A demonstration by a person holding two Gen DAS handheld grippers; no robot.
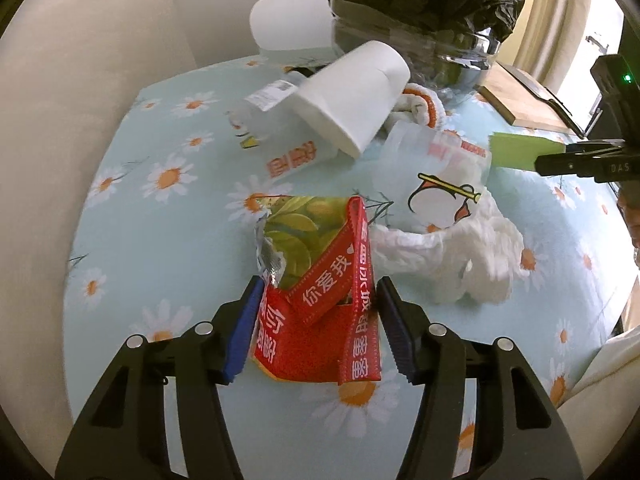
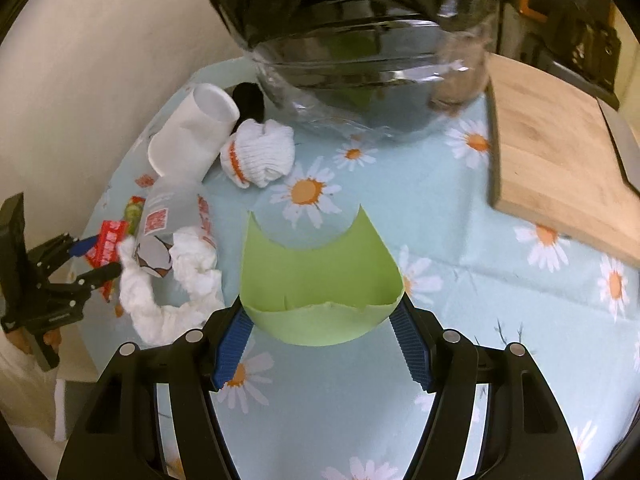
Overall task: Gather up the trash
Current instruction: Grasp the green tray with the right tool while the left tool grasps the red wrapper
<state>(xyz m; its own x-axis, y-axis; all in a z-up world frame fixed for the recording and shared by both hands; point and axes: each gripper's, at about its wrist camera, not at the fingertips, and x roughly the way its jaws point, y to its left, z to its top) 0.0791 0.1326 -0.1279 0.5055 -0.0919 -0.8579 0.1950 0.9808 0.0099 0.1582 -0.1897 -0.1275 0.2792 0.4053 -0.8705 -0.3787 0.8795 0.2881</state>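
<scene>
My left gripper point(image 1: 318, 332) is shut on a red and green snack wrapper point(image 1: 316, 292), its blue pads touching both sides of it on the daisy tablecloth point(image 1: 168, 264). My right gripper point(image 2: 322, 340) is shut on a curved green paper piece point(image 2: 316, 280), bowed between the pads; it also shows in the left wrist view point(image 1: 524, 152). The bin with a black bag point(image 1: 424, 4) stands at the far side, and shows close ahead in the right wrist view point(image 2: 360, 40). Crumpled white tissue point(image 1: 460, 252), a clear plastic cup point(image 1: 436, 176), a white paper cup point(image 1: 352, 96) and a clear bottle point(image 1: 276, 120) lie between.
A white and orange glove point(image 2: 260, 152) lies by the bin. A wooden cutting board point(image 2: 560, 168) sits at the right, with a knife point(image 1: 548, 100) on it. A white chair back point(image 1: 288, 20) stands beyond the table. The left gripper point(image 2: 80, 264) shows at the left edge.
</scene>
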